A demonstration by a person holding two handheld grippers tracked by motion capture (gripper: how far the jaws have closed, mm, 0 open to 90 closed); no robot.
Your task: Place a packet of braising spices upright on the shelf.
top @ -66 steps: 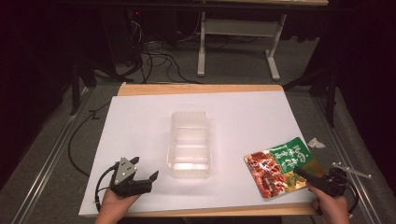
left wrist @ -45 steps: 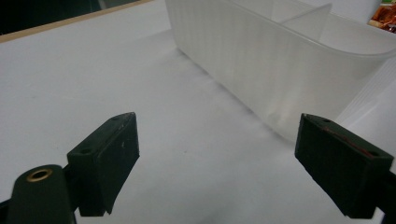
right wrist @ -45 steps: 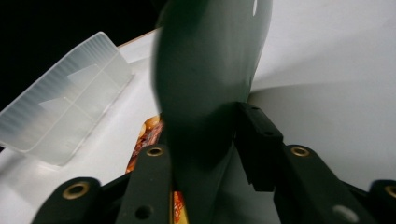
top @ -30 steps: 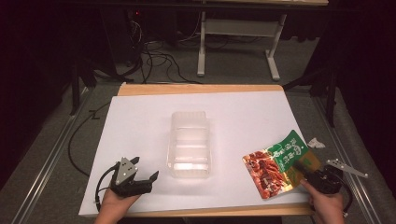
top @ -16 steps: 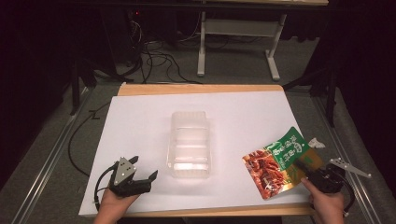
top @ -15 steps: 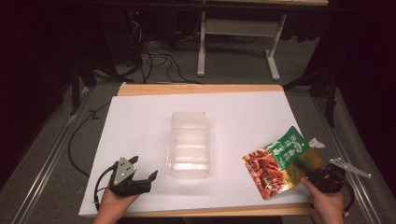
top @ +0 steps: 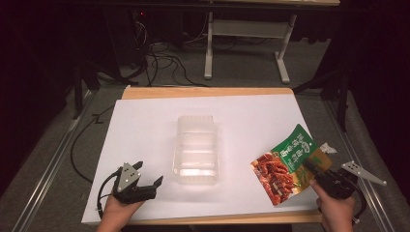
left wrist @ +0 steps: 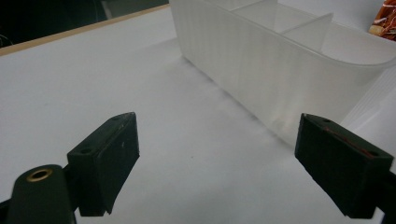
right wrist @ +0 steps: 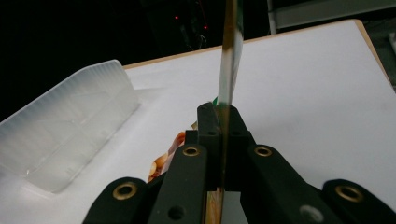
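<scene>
Snack pouch [top: 285, 164] clamped edgewise in raised right tool [top: 312, 170].

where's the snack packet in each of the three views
High view: the snack packet is at lower right, its edge pinched in the right gripper.
Left gripper view: a red sliver of the packet at the top right corner, past the container.
Right gripper view: edge-on at centre, rising from the shut jaws.
Shared landmark: the clear plastic container on the white table cover.

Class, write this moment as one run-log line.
right gripper: shut on snack packet | left gripper: open, idle | clear tray: mid-table
</scene>
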